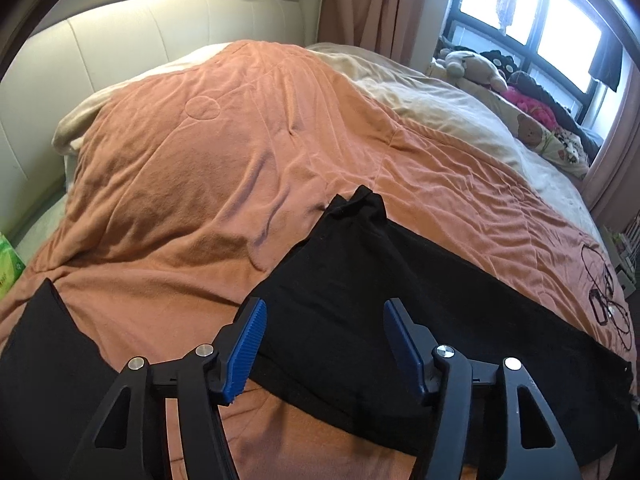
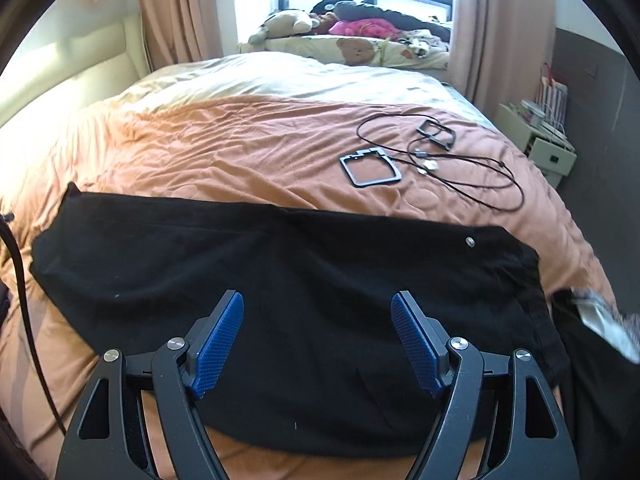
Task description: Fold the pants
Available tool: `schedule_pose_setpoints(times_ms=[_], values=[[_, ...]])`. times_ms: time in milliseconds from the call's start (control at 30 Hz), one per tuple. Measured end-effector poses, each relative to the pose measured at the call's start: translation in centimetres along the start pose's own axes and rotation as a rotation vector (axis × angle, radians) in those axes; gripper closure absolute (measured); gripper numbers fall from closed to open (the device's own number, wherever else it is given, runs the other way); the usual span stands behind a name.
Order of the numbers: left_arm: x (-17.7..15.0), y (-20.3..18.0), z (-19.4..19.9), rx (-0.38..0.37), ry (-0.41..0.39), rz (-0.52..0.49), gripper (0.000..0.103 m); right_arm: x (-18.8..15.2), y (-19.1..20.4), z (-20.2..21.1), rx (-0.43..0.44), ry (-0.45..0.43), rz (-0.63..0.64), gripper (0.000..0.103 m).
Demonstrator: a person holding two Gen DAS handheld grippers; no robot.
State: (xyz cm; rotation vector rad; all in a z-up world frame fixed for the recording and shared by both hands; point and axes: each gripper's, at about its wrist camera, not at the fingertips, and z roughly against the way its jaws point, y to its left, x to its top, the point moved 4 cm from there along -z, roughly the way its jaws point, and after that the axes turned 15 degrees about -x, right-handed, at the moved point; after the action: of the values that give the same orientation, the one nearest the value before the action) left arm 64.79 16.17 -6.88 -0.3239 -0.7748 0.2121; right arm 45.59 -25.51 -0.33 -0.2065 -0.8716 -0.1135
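Note:
Black pants [image 2: 280, 264] lie folded lengthwise across the near side of an orange blanket [image 2: 224, 148], with a metal button [image 2: 470, 242] near their right end. In the left wrist view the pants [image 1: 380, 280] run off to the right, one corner peaking up. My left gripper [image 1: 325, 308] hovers over them, blue pads apart, with nothing pinched. My right gripper [image 2: 318, 298] is also open above the cloth's middle. A separate patch of black cloth [image 1: 48, 340] lies at the lower left.
Two black square frames [image 2: 370, 170] and a tangled thin cable [image 2: 460, 160] lie on the blanket beyond the pants. Stuffed toys [image 2: 288, 22] crowd the window ledge. A padded headboard [image 1: 120, 48] stands left, a bedside cabinet [image 2: 536, 140] right. A black cord [image 2: 20, 280] hangs at the left.

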Motion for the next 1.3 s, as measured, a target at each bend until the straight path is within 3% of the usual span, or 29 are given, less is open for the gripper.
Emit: schedule_pose_setpoints(times_ms=[233,367,467,700,1133,1300], values=[[-1.9,1.9,0.9,-0.018,0.023,0.033,0.054,-3.8,-3.0,3.8,-0.021,-0.019,-0.061,0.028],[-3.3,3.3,0.4,-0.021,0.042,0.075,0.071,-6.0,-4.4,4.8,-0.032,-0.013,-0.068,0.028],[-4.4,4.2,-0.5,-0.016,0.06,0.087,0.075,-7.7,-5.3,5.1,-0.05,0.004,-0.074,0.028],[-6.2,6.2,-3.5,0.018,0.103,0.122,0.075,-10.6,-7.7,4.0,-0.054,0.059,-0.131,0.028],[-6.9,7.5,-8.8,0.078,0.171,0.117,0.075,-12.2,-9.9,-0.1,-0.062,0.195,-0.257,0.028],[-6.5,8.1,-9.4,0.068,0.149,0.144,0.073,-12.2,-10.3,-0.8,-0.063,0.2,-0.279,0.028]])
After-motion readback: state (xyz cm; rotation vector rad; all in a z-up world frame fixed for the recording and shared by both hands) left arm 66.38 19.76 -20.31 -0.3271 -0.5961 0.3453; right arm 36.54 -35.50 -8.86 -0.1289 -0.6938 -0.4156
